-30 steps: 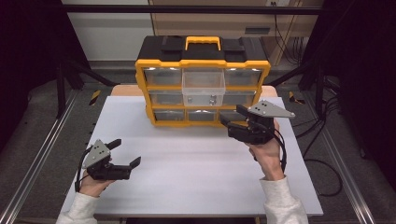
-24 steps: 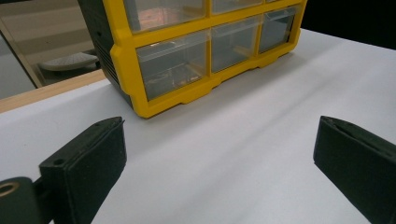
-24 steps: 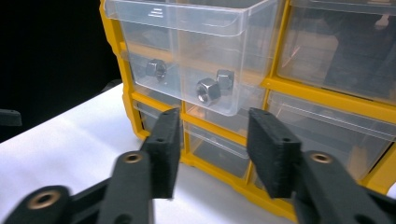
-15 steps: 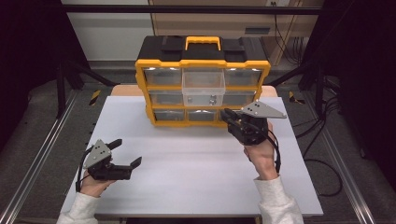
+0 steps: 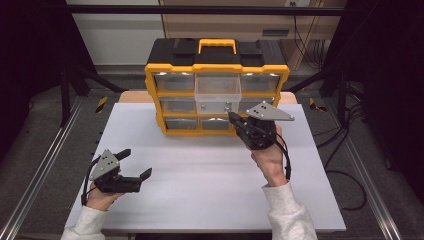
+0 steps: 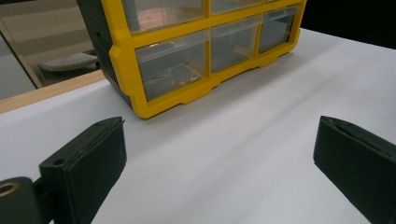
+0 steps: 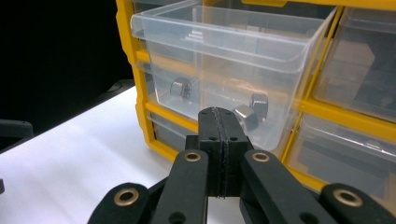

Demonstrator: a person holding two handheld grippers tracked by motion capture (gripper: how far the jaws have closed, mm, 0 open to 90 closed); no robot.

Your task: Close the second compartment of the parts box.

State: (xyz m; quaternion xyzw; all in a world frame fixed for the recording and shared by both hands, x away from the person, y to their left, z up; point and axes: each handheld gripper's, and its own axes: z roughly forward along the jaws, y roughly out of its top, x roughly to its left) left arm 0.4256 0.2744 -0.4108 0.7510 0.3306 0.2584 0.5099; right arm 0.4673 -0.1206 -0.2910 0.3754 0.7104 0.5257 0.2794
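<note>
- The clear drawer point(image 7: 224, 60) stands pulled out of the middle of the top row of the yellow organizer point(image 5: 216, 95), at the far edge of the white table point(image 5: 200, 170); metal nuts point(image 7: 254, 109) lie inside it.
- The right gripper point(image 5: 234, 119) sits just before the drawer's front, its jaws having just closed together on nothing.
- The left gripper point(image 5: 135, 162) rests near the table's near left corner, jaws wide apart, empty.

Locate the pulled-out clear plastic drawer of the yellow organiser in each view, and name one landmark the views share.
High view: clear plastic drawer juts from the upper middle row, centre.
Left claw view: I cannot tell it apart from the other drawers.
Right claw view: upper centre, holding metal nuts.
Shared landmark: yellow organiser frame.
</note>
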